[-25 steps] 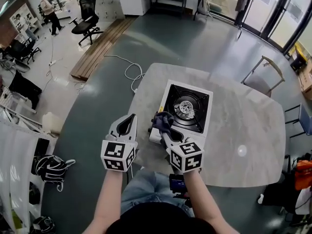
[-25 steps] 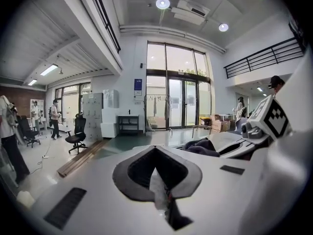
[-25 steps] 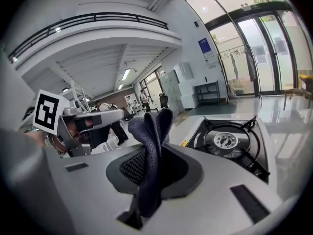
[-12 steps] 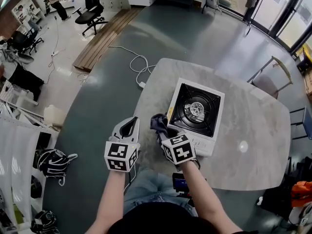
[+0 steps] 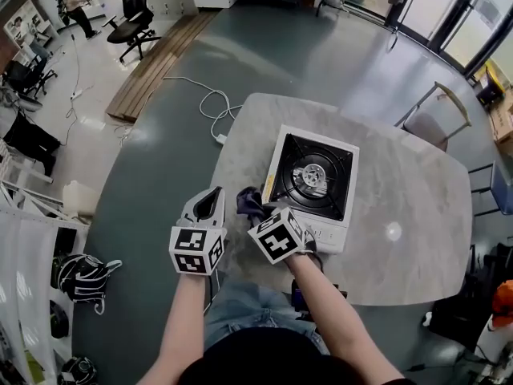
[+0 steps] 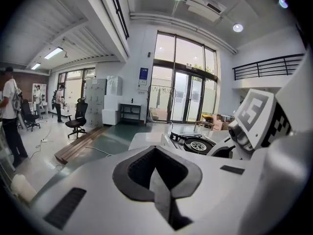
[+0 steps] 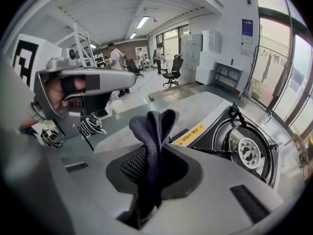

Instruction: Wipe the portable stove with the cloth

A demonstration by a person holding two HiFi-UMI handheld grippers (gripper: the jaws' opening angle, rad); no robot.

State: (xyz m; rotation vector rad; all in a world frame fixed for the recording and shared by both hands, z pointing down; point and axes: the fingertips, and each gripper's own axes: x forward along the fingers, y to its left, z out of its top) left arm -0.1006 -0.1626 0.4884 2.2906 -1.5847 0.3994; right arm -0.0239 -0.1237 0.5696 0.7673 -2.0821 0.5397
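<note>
The right claw (image 5: 258, 212) is clenched on the cloth (image 7: 152, 146), a dark knitted piece pinched at a fold. A bunched tuft stands out past the tips and the rest trails back between the jaws. It looks soft, light and limp, so it should flatten and spread under pressure. The present hold near the middle of the bunch seems sound, as it leaves enough loose fabric ahead to serve as the wiping pad.

The portable stove (image 5: 311, 175) sits on the counter (image 5: 401, 183) just ahead and to the right of this claw, its side wall nearest the tuft. Whether the fabric touches it I cannot tell. The stove is probably stiff sheet metal, fairly light, and may slide on the smooth stone when pushed sideways. Its raised pan supports could snag the knit.

The left claw (image 6: 159, 185) is clenched on nothing, just left of the right one, and is free to steady the casing.
</note>
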